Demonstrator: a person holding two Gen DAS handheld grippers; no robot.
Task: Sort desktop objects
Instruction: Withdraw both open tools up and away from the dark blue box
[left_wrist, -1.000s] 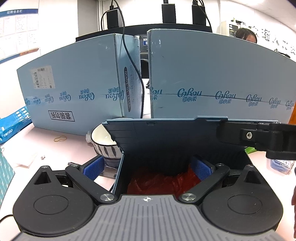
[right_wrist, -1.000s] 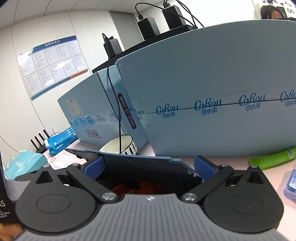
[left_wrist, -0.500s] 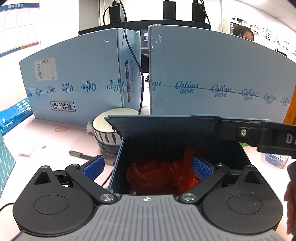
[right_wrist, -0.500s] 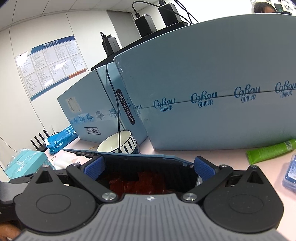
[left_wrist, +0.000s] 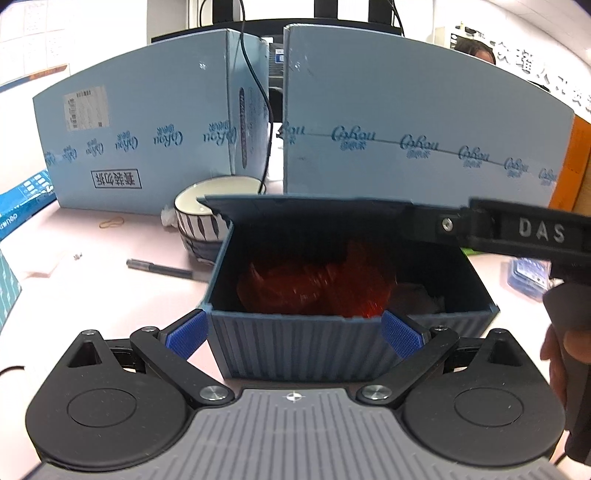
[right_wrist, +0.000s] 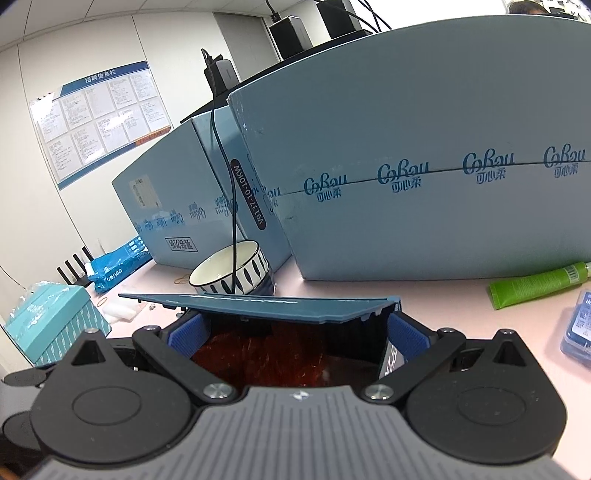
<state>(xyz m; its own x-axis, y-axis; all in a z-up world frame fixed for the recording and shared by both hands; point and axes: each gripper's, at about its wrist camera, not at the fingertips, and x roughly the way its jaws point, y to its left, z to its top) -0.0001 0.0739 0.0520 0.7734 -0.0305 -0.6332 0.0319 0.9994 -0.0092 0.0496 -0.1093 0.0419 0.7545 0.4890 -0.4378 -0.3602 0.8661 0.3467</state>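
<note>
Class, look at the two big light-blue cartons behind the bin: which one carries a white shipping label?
The left carton: a white label sits near its upper left corner. The right carton shows only printed logos.

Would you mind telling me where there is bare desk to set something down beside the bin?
Free: the pink desk left of the blue bin, in front of the pen; also the strip between the green tube and the right hand-held gripper. Crowded: around the striped bowl, pressed against the bin's rear, with cartons behind.

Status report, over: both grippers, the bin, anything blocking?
Left gripper open, straddling bin. Right gripper open at raised lid. Red bag inside. Nothing blocking.
</note>
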